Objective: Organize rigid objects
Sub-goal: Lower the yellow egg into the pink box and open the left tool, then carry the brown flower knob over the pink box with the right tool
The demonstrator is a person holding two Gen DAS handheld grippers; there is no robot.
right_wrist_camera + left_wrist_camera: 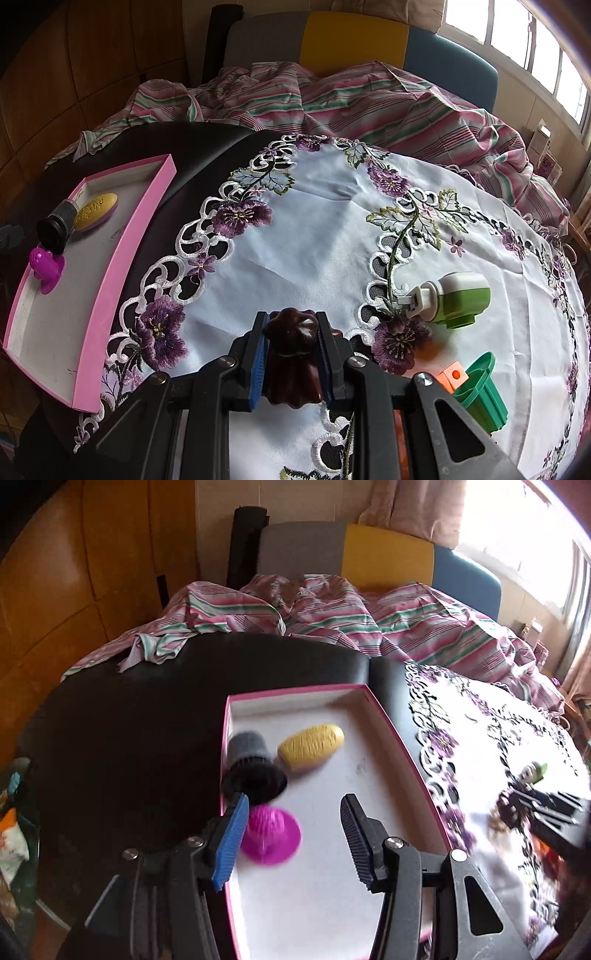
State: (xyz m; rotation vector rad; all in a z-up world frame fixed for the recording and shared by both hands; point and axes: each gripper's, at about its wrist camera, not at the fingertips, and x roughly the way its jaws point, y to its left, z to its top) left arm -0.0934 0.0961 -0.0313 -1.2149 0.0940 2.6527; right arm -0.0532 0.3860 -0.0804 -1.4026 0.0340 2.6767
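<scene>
- Right gripper (291, 354), nearest the lens: pads clamped on a dark brown glossy ribbed piece (291, 354), held over the cloth's near edge.
- Left gripper (291, 834): jaws parted, nothing between the pads; white tray floor shows in the gap. Magenta piece sits just beside the left blue pad (229, 843).
- Black tabletop (129, 720), striped bedsheet (332, 616) bunched along its far side.
- White embroidered cloth (332, 221) with purple flowers covers the table's right part.
- Pink-rimmed tray (122, 266) on the bare black surface, left of the cloth, its edge near the cloth's lace border.
- In the tray, far-left corner: black and grey flared cap (255, 768) lying on its side, touching or just beside the yellow oval (310, 747).
- Magenta hat-shaped piece (269, 832), nearer end of that cluster, just beside the black cap.
- On the cloth, right side: green and white dispenser (454, 299) on its side, nozzle toward the tray.
- Green cup (480, 391) tipped, near edge.
- Orange block (452, 378) touching the cup's rim.
</scene>
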